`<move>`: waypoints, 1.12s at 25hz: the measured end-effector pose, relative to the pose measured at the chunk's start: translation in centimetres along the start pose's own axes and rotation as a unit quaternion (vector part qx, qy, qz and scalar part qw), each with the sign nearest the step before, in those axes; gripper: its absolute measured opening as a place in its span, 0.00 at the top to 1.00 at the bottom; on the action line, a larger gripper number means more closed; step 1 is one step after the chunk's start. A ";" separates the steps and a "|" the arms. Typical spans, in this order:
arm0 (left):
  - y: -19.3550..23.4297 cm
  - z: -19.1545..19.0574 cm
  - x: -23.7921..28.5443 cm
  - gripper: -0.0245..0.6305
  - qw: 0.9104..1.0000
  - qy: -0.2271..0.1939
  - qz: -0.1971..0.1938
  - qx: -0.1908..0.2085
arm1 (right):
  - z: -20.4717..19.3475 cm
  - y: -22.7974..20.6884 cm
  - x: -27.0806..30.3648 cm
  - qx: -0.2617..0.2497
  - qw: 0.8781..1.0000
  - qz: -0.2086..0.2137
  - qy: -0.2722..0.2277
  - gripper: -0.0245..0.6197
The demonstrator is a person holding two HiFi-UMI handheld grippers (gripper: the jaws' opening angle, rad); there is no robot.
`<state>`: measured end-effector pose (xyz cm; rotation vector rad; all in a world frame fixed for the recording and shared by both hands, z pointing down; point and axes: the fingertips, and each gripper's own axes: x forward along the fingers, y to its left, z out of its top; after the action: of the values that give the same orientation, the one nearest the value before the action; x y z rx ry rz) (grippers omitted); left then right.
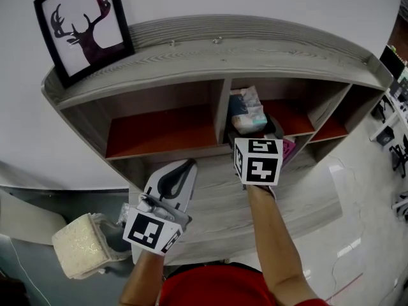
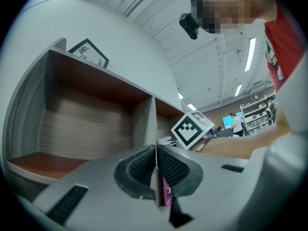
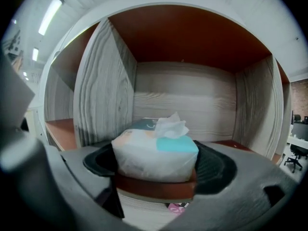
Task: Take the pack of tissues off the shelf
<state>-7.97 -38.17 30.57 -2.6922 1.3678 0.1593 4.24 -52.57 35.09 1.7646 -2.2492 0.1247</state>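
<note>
The pack of tissues [image 1: 248, 113] is white and teal with a tissue sticking out of its top. It sits at the front of the shelf's [image 1: 210, 50] middle compartment. In the right gripper view the pack [image 3: 155, 150] rests on the red shelf board and fills the gap between the jaws, whose dark pads [image 3: 214, 165] press against both of its sides. My right gripper [image 1: 256, 136] reaches into that compartment under its marker cube. My left gripper [image 1: 182, 171] hovers in front of the left compartment, shut with nothing in it; its pads [image 2: 144, 167] meet in the left gripper view.
A framed deer picture [image 1: 86, 27] leans on top of the shelf at the left. A pink package [image 1: 288, 148] lies on the lower board below the tissues. A beige block [image 1: 83, 244] sits low at the left. The left compartment [image 1: 159, 132] has a red floor.
</note>
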 end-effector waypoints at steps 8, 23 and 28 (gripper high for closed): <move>-0.4 0.4 0.1 0.95 1.000 -0.004 -0.011 0.001 | 0.5 -0.4 -0.9 0.009 1.000 0.007 -0.028 0.33; -3.4 2.7 -1.3 0.95 0.999 -0.028 -0.035 0.011 | 2.9 -0.7 -11.6 0.002 0.992 0.026 -0.122 0.34; -4.2 3.4 -1.8 0.95 0.999 -0.037 -0.039 0.012 | 2.6 0.9 -16.0 -0.002 0.988 0.052 -0.144 0.34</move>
<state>-5.80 -33.74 27.70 -2.6866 1.2355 0.2311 6.37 -37.95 28.38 1.7605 -2.5384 -0.1234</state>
